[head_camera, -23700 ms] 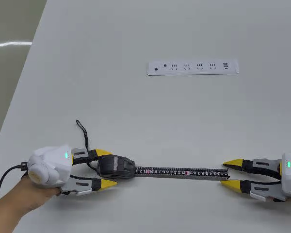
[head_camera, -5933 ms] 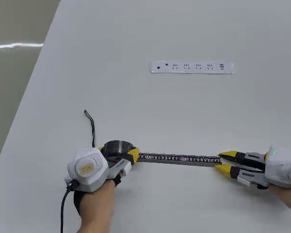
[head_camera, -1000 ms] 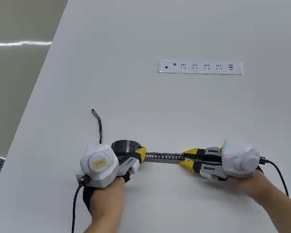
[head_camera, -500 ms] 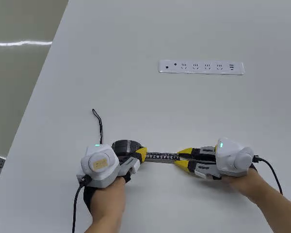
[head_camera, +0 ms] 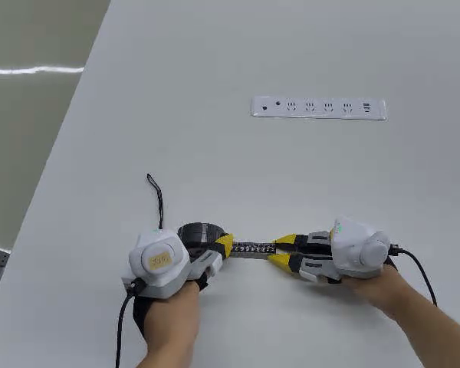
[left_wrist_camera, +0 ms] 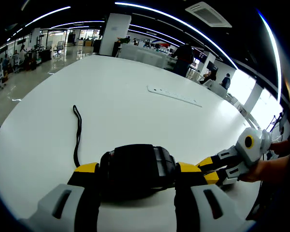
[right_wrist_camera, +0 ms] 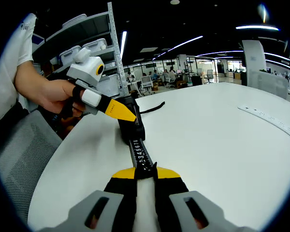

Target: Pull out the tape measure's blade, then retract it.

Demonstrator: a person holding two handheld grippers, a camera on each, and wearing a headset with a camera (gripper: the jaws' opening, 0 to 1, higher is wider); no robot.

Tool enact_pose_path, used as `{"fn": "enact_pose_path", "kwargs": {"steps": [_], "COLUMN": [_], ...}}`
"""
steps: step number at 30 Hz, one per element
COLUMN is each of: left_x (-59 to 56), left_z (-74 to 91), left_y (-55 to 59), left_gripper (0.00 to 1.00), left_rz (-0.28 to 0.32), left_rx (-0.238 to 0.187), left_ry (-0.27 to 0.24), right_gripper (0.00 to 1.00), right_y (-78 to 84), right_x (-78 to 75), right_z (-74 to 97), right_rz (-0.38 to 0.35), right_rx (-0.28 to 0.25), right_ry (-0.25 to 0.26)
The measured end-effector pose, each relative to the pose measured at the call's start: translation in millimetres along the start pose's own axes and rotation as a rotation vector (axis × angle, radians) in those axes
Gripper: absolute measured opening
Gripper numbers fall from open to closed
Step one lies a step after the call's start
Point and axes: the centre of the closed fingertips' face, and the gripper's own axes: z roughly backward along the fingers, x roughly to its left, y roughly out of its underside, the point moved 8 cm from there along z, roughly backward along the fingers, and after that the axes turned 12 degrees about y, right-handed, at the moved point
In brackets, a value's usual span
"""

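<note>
The black tape measure case (head_camera: pixel 200 233) (left_wrist_camera: pixel 135 170) (right_wrist_camera: pixel 131 124) lies on the white table, and my left gripper (head_camera: pixel 218 249) (left_wrist_camera: pixel 135 169) is shut on the case. A short length of blade (head_camera: pixel 251 248) (right_wrist_camera: pixel 139 152) with printed numbers runs right from the case. My right gripper (head_camera: pixel 280 250) (right_wrist_camera: pixel 146 172) is shut on the blade's end, close to the case. The case's black wrist strap (head_camera: pixel 157 201) (left_wrist_camera: pixel 77 134) trails away across the table. In the left gripper view the right gripper (left_wrist_camera: pixel 217 169) comes in from the right.
A white power strip (head_camera: pixel 319 107) (left_wrist_camera: pixel 174 95) (right_wrist_camera: pixel 275 122) lies further back on the table. The table's left edge (head_camera: pixel 57 146) drops to the floor. A black cable (head_camera: pixel 416 265) trails from the right gripper.
My right gripper has moved left toward the case with the blade's end, so the exposed blade has grown shorter. The left gripper and case have stayed put.
</note>
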Motion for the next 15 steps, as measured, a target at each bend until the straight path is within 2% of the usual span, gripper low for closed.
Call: {"fn": "enact_pose_path", "kwargs": {"steps": [15], "left_x": [-0.9], "left_z": [-0.7], "left_y": [-0.6], "left_gripper": [0.59], "left_rz": [0.003], "left_rx": [-0.001], "left_ry": [0.0], "right_gripper": [0.12], "right_y": [-5.8], "right_x": [3.8], "right_z": [-14.5], "right_rz": [0.0], "right_rx": [-0.001], "right_ry": [-0.016]}}
